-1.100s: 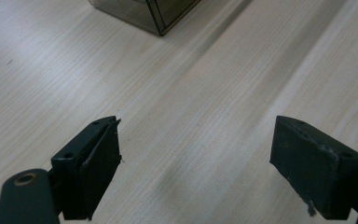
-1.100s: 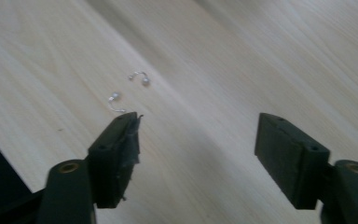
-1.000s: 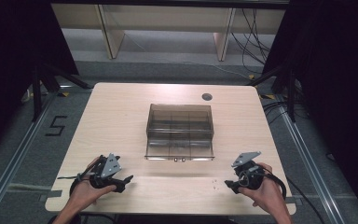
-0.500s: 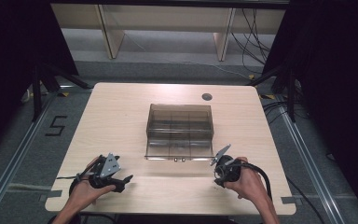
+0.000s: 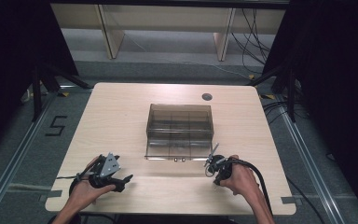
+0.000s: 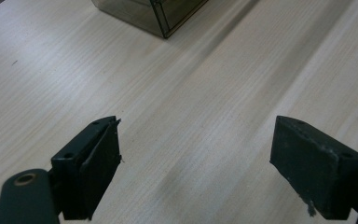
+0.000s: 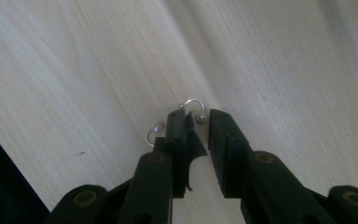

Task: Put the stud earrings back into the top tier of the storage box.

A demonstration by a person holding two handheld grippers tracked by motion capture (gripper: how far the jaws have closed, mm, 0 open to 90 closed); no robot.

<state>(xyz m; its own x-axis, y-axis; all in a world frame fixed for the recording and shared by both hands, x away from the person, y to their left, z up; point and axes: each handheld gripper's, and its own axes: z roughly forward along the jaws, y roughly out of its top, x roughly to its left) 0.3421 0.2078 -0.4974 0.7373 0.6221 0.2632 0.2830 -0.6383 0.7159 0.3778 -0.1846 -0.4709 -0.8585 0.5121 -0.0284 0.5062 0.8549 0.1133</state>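
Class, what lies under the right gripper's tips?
Two beaded wire hooks: one hook curves between the tips of the right gripper, whose jaws have just been closing; the other hook is half hidden behind a jaw.

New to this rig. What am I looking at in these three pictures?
No robot here: a person holds a hand-operated two-jaw tool in each hand. One picture comes from a camera above the light wooden table; the other two come from cameras riding on each tool, looking along its black jaws. On the table stands a smoky transparent plastic box with compartments. The left tool rests open, holding nothing. The right tool has just been closing, with a narrow gap left, around a small silver wire hook with a bead end. Whether it already pinches it is unclear. A second similar hook lies beside it.
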